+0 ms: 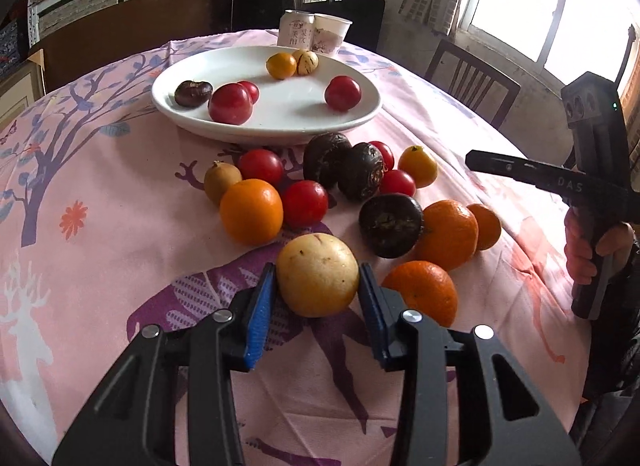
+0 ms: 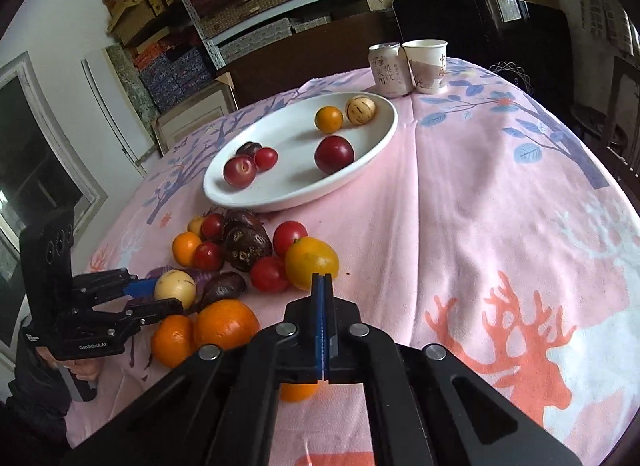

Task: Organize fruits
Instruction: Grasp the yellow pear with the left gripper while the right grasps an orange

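A pale yellow round fruit (image 1: 317,274) lies on the pink cloth between the blue pads of my left gripper (image 1: 318,286); the jaws stand on both sides of it, close to its skin. It also shows in the right wrist view (image 2: 175,287). Behind it lies a heap of oranges (image 1: 251,211), red tomatoes (image 1: 305,203) and dark purple fruits (image 1: 391,224). A white plate (image 1: 280,127) further back holds several fruits. My right gripper (image 2: 322,286) is shut and empty, above the cloth right of the heap.
A drink can (image 2: 386,69) and a paper cup (image 2: 426,65) stand behind the plate. A wooden chair (image 1: 472,81) stands at the table's far right edge. Shelves with boxes line the back wall.
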The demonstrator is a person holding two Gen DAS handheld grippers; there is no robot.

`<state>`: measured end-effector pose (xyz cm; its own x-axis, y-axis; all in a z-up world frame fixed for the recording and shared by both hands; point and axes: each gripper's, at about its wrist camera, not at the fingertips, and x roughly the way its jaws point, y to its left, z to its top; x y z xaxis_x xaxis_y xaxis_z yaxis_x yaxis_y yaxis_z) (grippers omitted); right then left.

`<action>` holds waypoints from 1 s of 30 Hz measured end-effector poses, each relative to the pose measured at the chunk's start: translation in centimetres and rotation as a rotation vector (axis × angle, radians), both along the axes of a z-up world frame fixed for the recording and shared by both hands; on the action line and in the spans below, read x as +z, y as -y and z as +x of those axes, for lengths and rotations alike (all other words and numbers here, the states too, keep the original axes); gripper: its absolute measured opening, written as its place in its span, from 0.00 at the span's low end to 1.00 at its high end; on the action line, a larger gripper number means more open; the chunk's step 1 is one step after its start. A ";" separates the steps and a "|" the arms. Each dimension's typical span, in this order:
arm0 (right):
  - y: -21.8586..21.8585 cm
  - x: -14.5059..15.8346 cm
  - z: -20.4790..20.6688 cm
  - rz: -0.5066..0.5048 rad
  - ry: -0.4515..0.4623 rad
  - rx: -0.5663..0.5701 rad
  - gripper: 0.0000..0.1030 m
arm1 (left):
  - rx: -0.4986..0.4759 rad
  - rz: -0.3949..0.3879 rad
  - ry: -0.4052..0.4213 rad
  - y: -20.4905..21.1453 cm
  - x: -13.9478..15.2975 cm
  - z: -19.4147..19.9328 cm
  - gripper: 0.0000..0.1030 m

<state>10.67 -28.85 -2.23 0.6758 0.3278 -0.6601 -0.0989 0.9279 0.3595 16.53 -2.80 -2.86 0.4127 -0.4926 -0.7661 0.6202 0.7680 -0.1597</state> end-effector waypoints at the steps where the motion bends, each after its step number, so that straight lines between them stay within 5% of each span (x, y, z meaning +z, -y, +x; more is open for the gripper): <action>1: -0.1 0.2 0.4 -0.003 -0.003 0.010 0.04 | 0.002 0.004 0.003 -0.2 0.1 -0.1 0.39; 2: -0.3 0.3 1.1 -0.027 -0.013 0.018 0.08 | 0.004 0.008 0.004 -0.3 0.2 -0.2 0.39; 3: -0.7 0.2 1.7 -0.059 -0.026 0.022 0.41 | 0.005 0.008 0.005 -0.4 0.2 -0.2 0.39; 5: -1.5 -0.5 2.9 -0.102 -0.053 0.024 0.76 | 0.007 0.003 0.006 -0.8 0.5 -0.4 0.39; 7: -2.3 -1.7 3.6 -0.133 -0.086 0.048 0.75 | 0.016 0.009 0.002 -1.1 0.6 -0.5 0.39; 9: -2.9 -3.4 3.9 -0.177 -0.133 0.040 0.49 | 0.016 0.009 0.013 -1.4 0.9 -0.7 0.39; 11: -3.4 -3.1 3.2 -0.223 -0.096 0.033 0.36 | 0.014 0.016 0.026 -1.5 1.2 -0.9 0.39; 20: -2.4 2.6 2.6 -0.227 0.035 -0.020 0.36 | 0.043 0.002 0.119 -1.7 4.6 0.2 0.39; 25: -2.2 5.0 8.1 -0.205 0.094 -0.014 0.36 | 0.107 0.000 0.223 0.4 7.4 5.5 0.39; 30: -2.4 3.9 14.9 -0.218 0.050 -0.008 0.37 | 0.100 0.001 0.196 4.7 6.8 12.0 0.40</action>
